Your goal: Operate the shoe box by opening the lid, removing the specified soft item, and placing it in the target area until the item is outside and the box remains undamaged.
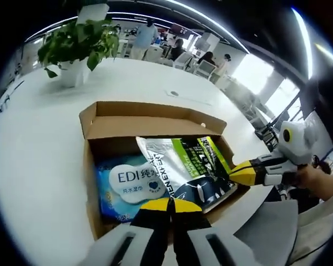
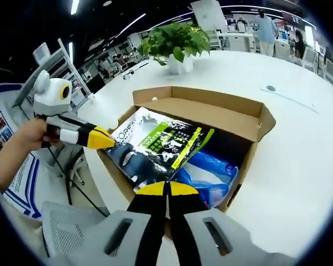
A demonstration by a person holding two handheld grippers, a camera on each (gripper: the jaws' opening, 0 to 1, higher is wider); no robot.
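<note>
Left gripper view has the box [image 1: 94, 166] open, the green pouch [image 1: 183, 166] lying across the blue wipes [image 1: 127, 185] just beyond the left gripper [image 1: 168, 206], jaws clenched empty, while the right gripper [image 1: 241, 172], seemingly closed, touches the pouch's edge, nearer.

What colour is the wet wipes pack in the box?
The wet wipes pack is blue with a white label, clearest in the left gripper view.
</note>
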